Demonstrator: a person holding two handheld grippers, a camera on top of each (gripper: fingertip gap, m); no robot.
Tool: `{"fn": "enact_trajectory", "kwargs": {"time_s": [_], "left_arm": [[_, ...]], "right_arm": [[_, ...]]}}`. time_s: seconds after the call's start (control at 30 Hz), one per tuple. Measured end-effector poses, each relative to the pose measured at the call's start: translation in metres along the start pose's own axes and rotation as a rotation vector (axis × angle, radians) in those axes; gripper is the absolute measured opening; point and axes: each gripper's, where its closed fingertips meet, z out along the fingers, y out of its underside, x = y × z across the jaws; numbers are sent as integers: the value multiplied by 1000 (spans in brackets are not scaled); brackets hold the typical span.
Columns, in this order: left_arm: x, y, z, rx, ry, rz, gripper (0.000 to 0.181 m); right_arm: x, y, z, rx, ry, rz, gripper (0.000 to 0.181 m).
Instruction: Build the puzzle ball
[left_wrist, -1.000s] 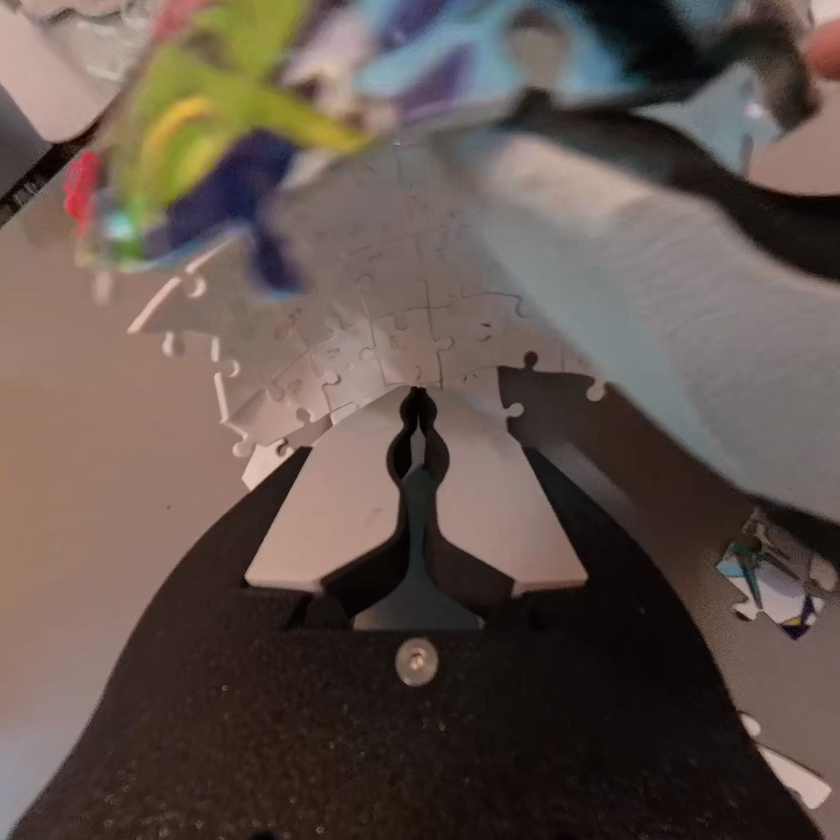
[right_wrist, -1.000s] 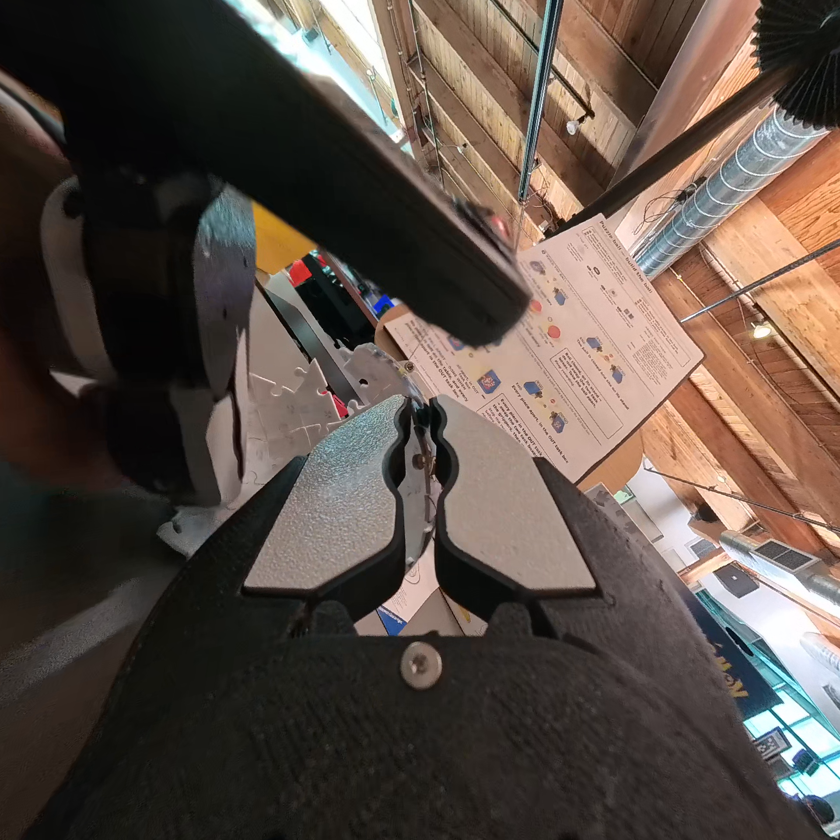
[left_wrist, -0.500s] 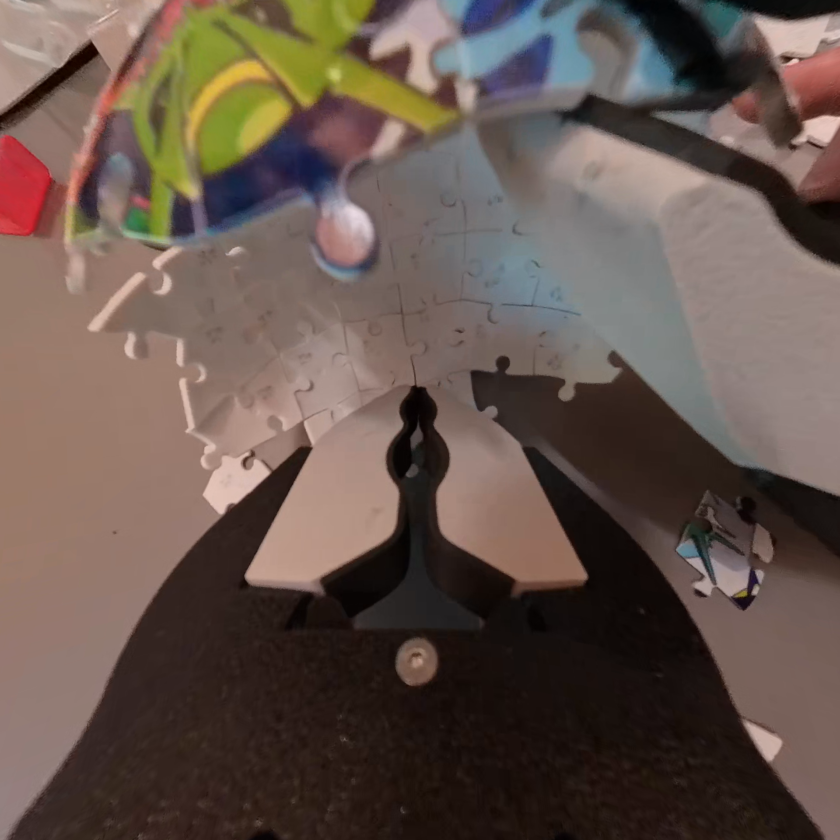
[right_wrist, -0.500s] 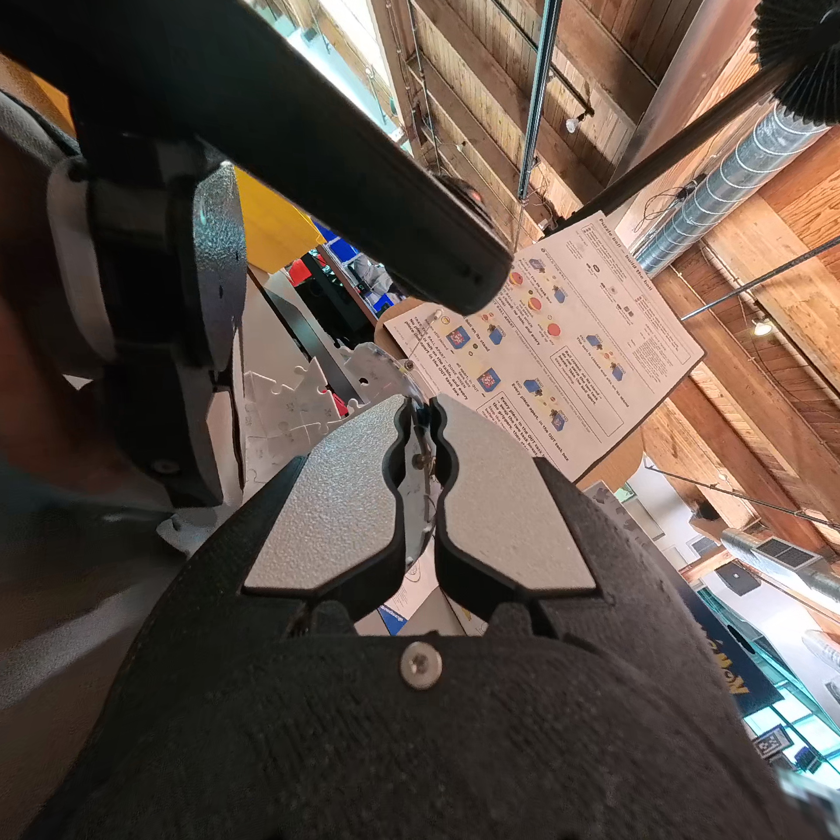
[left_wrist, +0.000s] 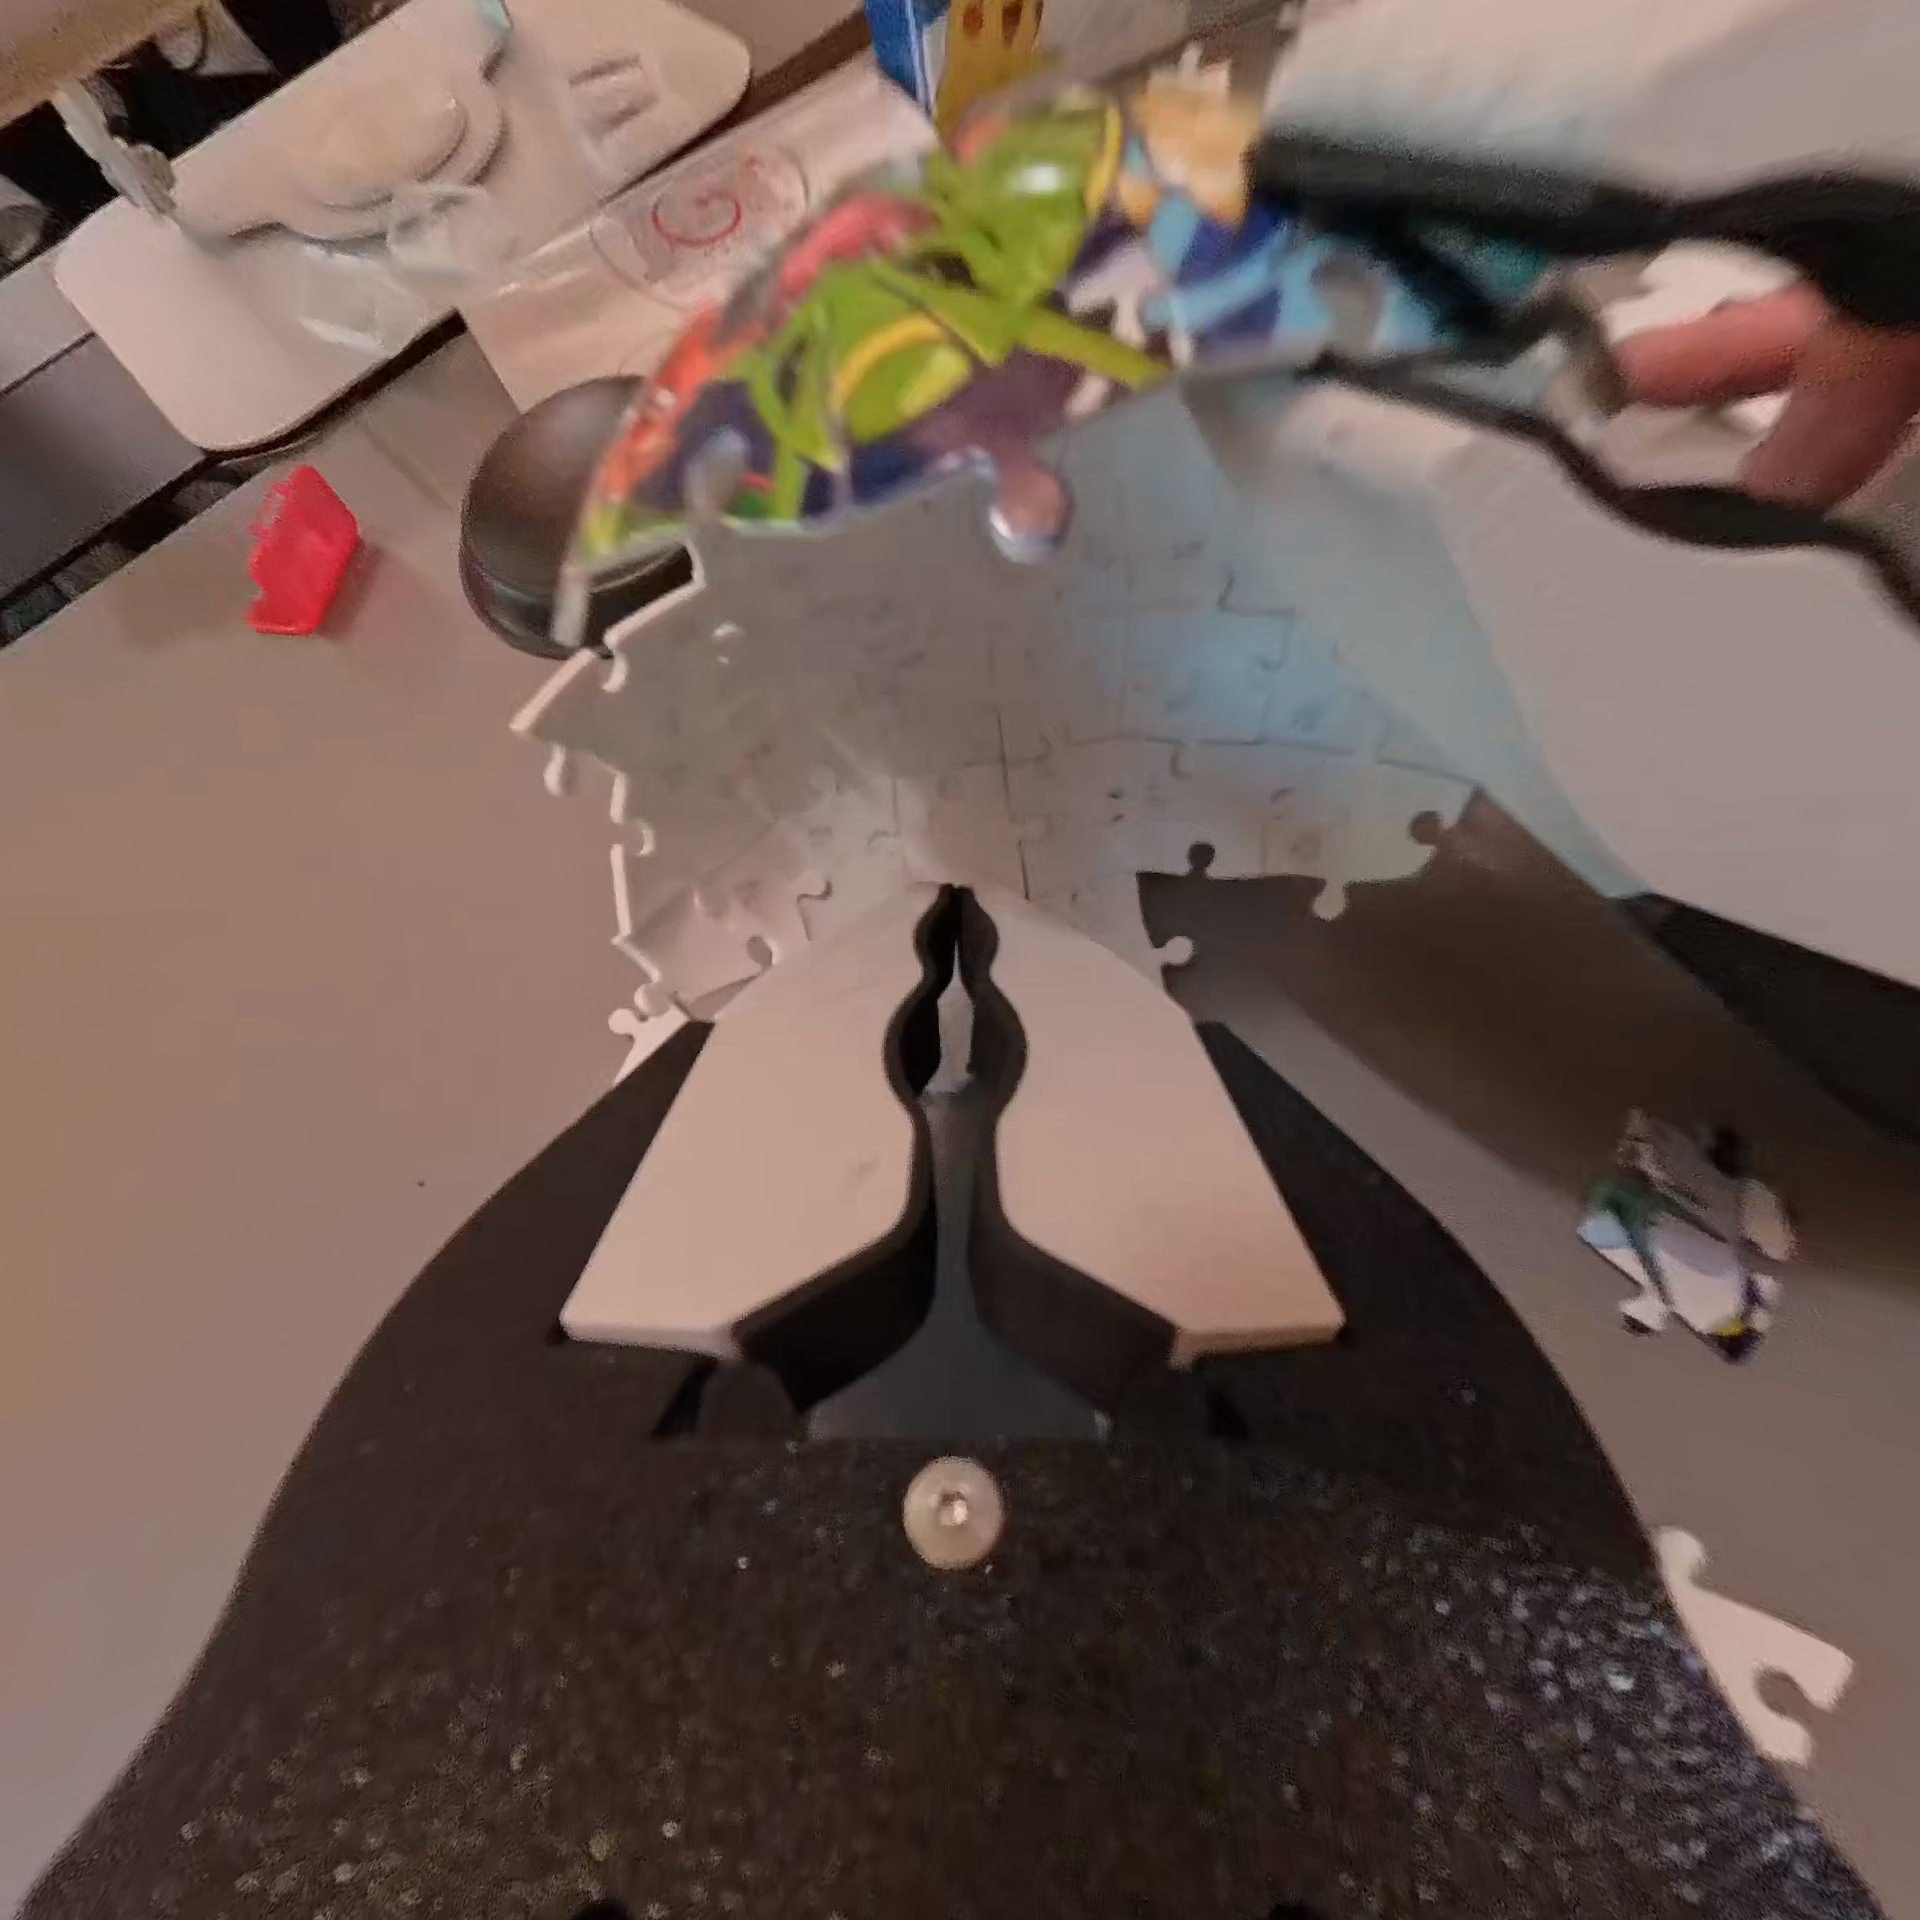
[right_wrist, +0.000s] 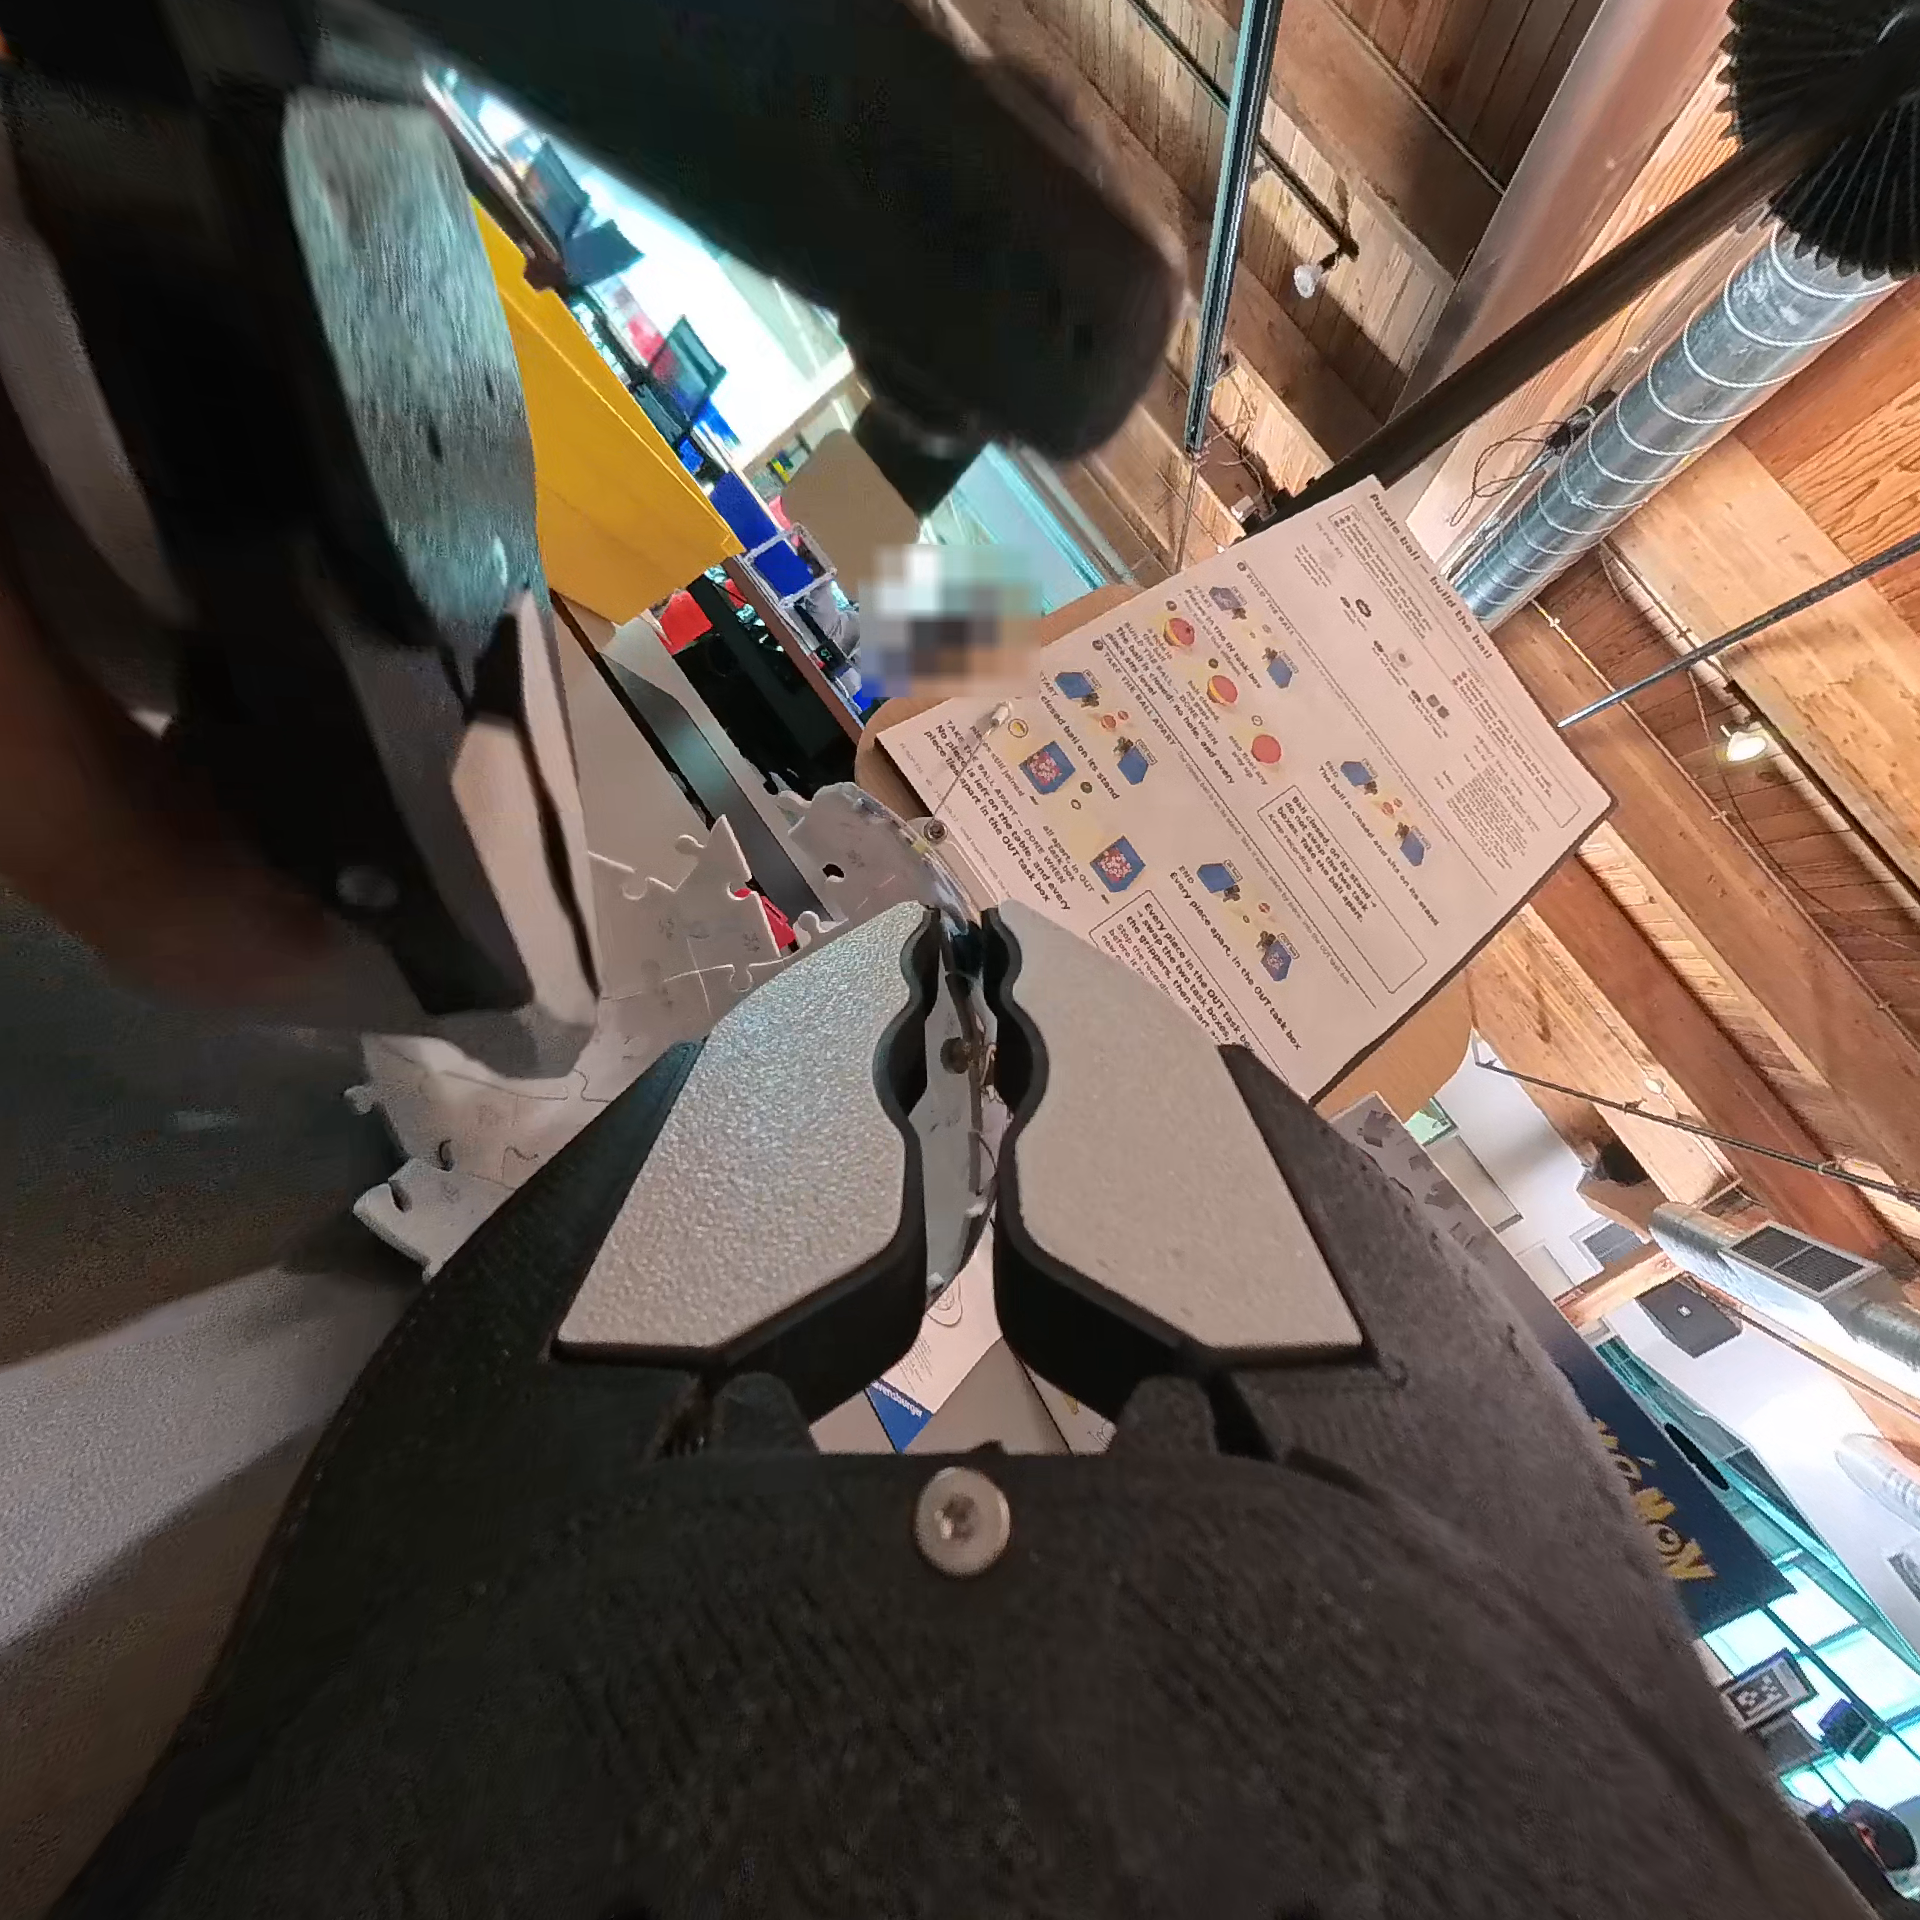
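Curved white plastic puzzle shell (left_wrist: 997, 748), the part-built puzzle ball, fills the centre of the left wrist view, its pale inner face towards the camera and its printed green-and-blue outer face curling over at the top. The left hand-held gripper (left_wrist: 954, 920) is pinched narrow on the shell's lower edge, which is ragged with knobs and sockets on both sides of the grip. At the upper right of that frame the right hand-held gripper (left_wrist: 1558, 249) is blurred against the shell's coloured rim, with a person's fingers (left_wrist: 1766, 384) behind it.

Grey worktop (left_wrist: 260, 987) lies bare to the left of the shell. Towards the upper left sit a small red block (left_wrist: 303, 551) and a dark round disc (left_wrist: 540, 530), the disc partly hidden behind the shell's edge. At lower right a loose printed puzzle piece (left_wrist: 1683, 1247) lies well apart from the shell, and a loose white puzzle piece (left_wrist: 1745, 1662) shows at the gripper body's edge.

In the right wrist view the right gripper (right_wrist: 961, 925) is closed narrow on a thin pale piece (right_wrist: 956, 1091) edge-on between its fingers, joined to the shell (right_wrist: 686, 935) at centre left. A printed instruction sheet (right_wrist: 1299, 748) sits beyond at centre right.
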Motion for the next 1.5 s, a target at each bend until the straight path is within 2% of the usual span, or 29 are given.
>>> {"fn": "enact_trajectory", "kwargs": {"time_s": [0.1,0.27,0.57,0.73,0.87,0.93,1.07,1.37,1.5], "left_arm": [[1,2,-4,-20,40,5,0],[13,13,5,-100,90,91,0],[14,15,16,-162,94,45,0],[14,15,15,-164,30,32,0],[13,15,14,-127,79,-20,0],[2,14,11,-102,47,-39,0],[2,2,0,-56,88,-106,0],[9,15,14,-178,51,25,0],[10,16,15,-183,18,38,0]], "right_arm": [[0,0,0,1,-1,1,8],[-1,-1,0,3,-3,-2,8],[-1,-1,0,5,-3,8,8],[-3,-2,0,8,-9,7,8],[-4,-3,-1,12,-14,7,8],[-4,-3,-2,11,-17,15,8],[-1,-1,-6,-1,-10,18,8],[-3,-2,-7,5,-19,9,8],[-5,-5,-6,17,-25,-5,8]]}}
